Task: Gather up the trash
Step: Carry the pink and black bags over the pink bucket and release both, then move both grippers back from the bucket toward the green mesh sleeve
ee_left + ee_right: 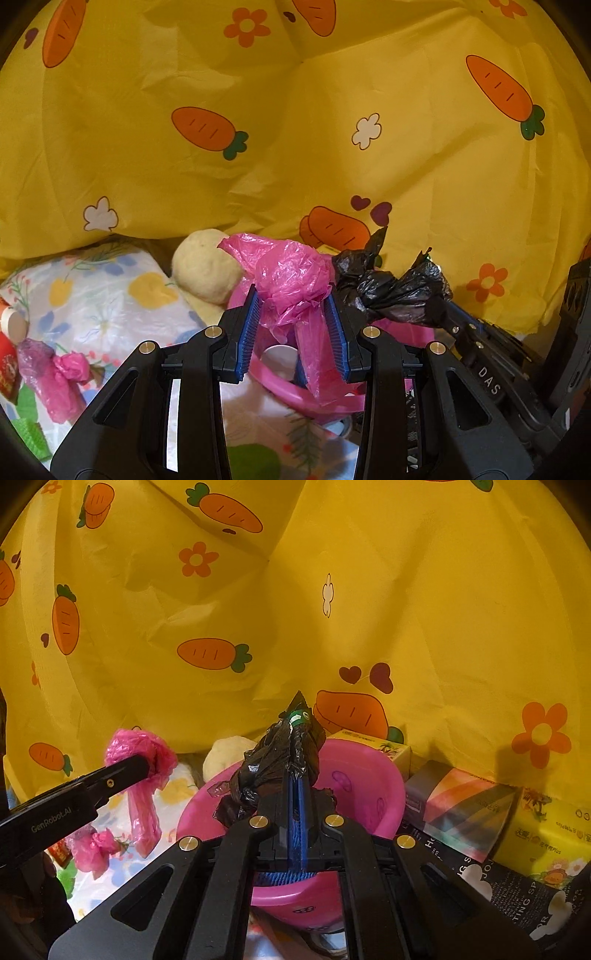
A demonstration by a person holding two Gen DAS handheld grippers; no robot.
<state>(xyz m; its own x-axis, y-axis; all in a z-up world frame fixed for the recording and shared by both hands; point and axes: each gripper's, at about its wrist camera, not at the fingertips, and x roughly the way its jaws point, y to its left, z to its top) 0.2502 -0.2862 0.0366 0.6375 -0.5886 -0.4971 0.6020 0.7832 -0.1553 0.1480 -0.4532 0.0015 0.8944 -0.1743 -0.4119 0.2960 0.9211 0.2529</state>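
My left gripper (293, 295) is shut on a crumpled pink plastic bag (291, 277), which bulges out past its blue pads and hangs down between them. From the right wrist view the same pink bag (142, 753) is pinched at the tip of the left gripper (157, 764), over the floral cloth. My right gripper (297, 775) is shut on a wadded black plastic bag (280, 757) above the pink basin (369, 775). That black bag (391, 284) shows just right of the pink one, with the right gripper (441, 314) behind it.
A yellow carrot-print cloth (295, 129) fills the background. A floral cloth (110, 295) covers the surface, with a pale round lump (203, 269), a second pink bag (62, 376) and a red package (7, 365) on it. Boxes (461, 805) and yellow tissue packs (546, 834) stand to the right of the basin.
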